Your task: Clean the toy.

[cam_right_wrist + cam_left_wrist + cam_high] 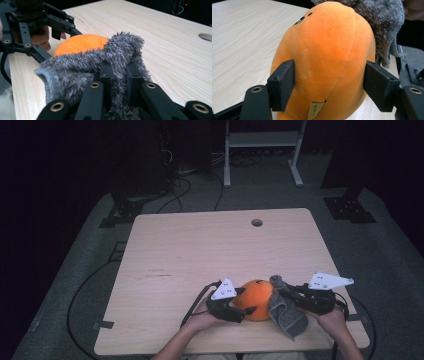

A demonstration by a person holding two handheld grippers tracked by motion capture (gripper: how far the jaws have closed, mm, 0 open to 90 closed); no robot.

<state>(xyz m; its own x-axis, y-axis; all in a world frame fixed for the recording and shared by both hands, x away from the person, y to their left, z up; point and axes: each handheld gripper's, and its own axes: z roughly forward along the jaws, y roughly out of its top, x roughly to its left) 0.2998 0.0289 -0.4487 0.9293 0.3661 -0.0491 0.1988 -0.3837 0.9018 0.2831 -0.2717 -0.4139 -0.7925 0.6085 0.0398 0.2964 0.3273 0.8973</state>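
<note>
Sitting near the front edge of the table, the orange plush toy is what I have between my two tools right now. My left hand-held gripper comes at it from the left, and in the left gripper view the two black jaws are spread wide, each pad pressed flat against a side of the orange plush toy, so it is clamped across its lower body; a small fabric tag hangs at the seam between the jaws. My right hand-held gripper is on the other side, and in the right gripper view its jaws are drawn nearly together, pinching a fold of the grey fuzzy cloth. From above, the grey fuzzy cloth drapes down against the right flank of the toy, touching it, with its lower end lying on the table. In the right gripper view I can see the orange toy just behind the cloth, and the left tool's linkage beyond it at the upper left. A round hole sits in the table's far side, well apart from all this.
</note>
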